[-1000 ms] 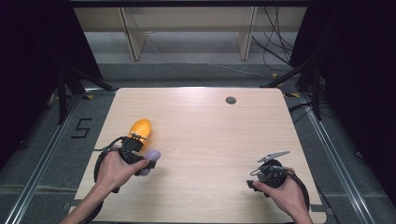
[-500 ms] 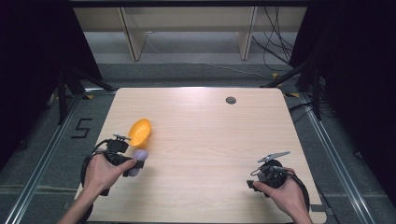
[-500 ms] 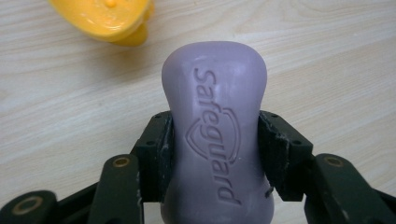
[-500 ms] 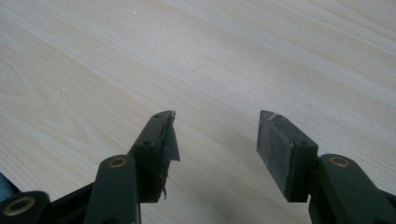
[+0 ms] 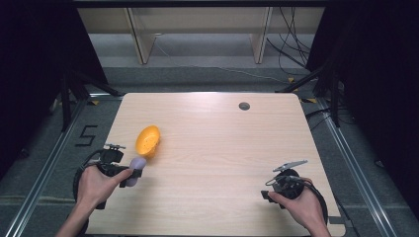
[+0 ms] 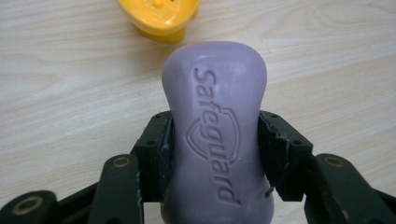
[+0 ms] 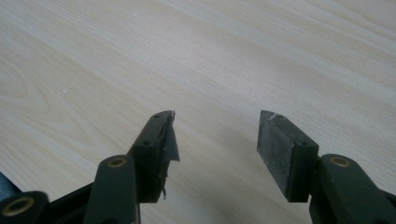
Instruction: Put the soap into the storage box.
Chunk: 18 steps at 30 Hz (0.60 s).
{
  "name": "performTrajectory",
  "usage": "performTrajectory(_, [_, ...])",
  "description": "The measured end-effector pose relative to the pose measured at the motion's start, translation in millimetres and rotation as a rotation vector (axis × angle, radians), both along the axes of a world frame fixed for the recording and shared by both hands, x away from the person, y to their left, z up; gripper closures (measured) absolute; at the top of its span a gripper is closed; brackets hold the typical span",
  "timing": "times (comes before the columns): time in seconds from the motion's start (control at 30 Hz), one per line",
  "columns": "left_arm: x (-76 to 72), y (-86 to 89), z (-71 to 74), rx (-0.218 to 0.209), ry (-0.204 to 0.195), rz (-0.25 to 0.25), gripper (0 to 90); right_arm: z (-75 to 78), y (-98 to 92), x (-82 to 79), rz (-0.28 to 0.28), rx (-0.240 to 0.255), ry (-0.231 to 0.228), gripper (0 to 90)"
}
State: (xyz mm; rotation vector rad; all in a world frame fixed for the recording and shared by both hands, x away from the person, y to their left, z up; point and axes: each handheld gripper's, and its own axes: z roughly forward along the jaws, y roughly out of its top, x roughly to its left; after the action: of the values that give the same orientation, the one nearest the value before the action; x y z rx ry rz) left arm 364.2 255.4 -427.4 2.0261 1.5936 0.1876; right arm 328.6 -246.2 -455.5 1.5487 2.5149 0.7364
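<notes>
A purple Safeguard soap bar sits clamped between the two jaws of my left gripper, which is shut on its narrow waist. In the high view this gripper is at the table's near left with the soap bar sticking out toward the middle. Just beyond the soap lies an orange dish-like object, whose near edge also shows at the top of the left gripper view; it is apart from the soap. My right gripper hovers open over bare wood at the near right.
The light wooden table has a dark round hole near its far edge. Dark floor with metal rails surrounds it, and a "5" mark lies to the left. Wooden shelf legs and cables stand beyond the far edge.
My left hand has drawn the soap bar leftward, away from the orange object, which stays on the table. The right hand has not moved.
</notes>
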Motion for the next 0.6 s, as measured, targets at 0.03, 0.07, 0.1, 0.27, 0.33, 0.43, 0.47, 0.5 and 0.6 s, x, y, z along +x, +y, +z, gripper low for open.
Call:
performTrajectory(0.03, [-0.3, 1.7, 1.0, -0.001, -0.001, 0.004, 47.9, 0.0, 0.0, 0.0, 0.000, 0.000, 0.000, 46.2])
performTrajectory(0.07, [-0.4, 3.0, 1.9, -0.010, 0.001, 0.014, 47.9, -0.8, -0.5, 0.7, 0.010, 0.001, -0.010, 46.1])
performTrajectory(0.1, [0.3, 5.2, 2.7, -0.014, -0.006, 0.014, 47.9, -0.8, -0.5, 0.7, 0.010, 0.001, -0.010, 46.1])
performTrajectory(0.27, [4.3, 11.1, 8.1, -0.013, -0.017, 0.038, 47.9, -0.5, -1.1, 0.8, 0.013, 0.002, -0.017, 46.1])
performTrajectory(0.33, [6.2, 12.7, 11.0, -0.004, -0.023, 0.036, 47.9, -0.4, -1.4, 0.7, 0.008, 0.001, -0.020, 46.1])
performTrajectory(0.43, [9.4, 12.4, 15.3, 0.002, -0.039, 0.042, 47.9, -0.1, -1.9, 0.7, 0.007, 0.003, -0.019, 46.1])
performTrajectory(0.47, [12.2, 11.5, 18.3, 0.002, -0.047, 0.041, 47.9, -0.1, -2.0, 0.9, 0.006, 0.002, -0.022, 46.1])
performTrajectory(0.5, [12.2, 11.5, 18.3, 0.002, -0.047, 0.041, 47.9, -0.2, -1.9, 1.0, 0.001, 0.000, -0.023, 46.1])
performTrajectory(0.6, [17.1, 9.2, 21.7, 0.001, -0.056, 0.046, 47.9, -0.1, -1.6, 1.0, -0.006, -0.003, -0.025, 46.1])
